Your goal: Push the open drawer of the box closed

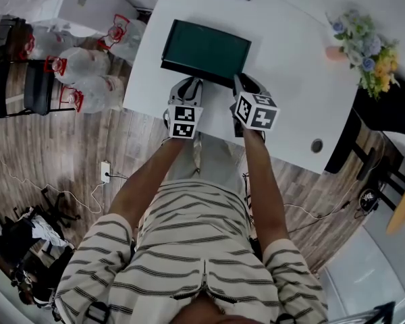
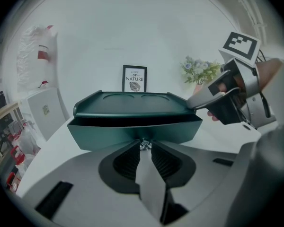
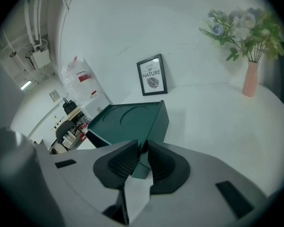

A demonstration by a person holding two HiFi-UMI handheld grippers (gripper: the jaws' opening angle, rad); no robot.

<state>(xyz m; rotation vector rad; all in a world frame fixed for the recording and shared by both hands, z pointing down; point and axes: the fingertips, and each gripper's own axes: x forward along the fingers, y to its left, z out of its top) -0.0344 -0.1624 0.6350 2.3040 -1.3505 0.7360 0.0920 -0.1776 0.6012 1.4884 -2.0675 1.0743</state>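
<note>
A dark green box point(image 1: 206, 49) sits on the white table point(image 1: 297, 79), near its front edge. Its drawer point(image 2: 109, 134) stands slightly out, with a dark gap under the box's top point(image 2: 132, 103). My left gripper point(image 2: 145, 148) is at the middle of the drawer front, its jaws closed on the small crystal knob point(image 2: 145, 144). In the head view the left gripper point(image 1: 189, 86) meets the box's near side. My right gripper point(image 3: 141, 152) is clamped on the box's near right corner point(image 3: 149, 126). One of its fingers point(image 2: 206, 97) lies on the box's top.
A framed "nature" print point(image 3: 152, 74) leans on the wall behind the box. A pink vase of flowers point(image 3: 248, 79) stands at the table's far right. Large water bottles point(image 1: 88, 66) and a chair point(image 1: 17, 66) stand on the wooden floor to the left.
</note>
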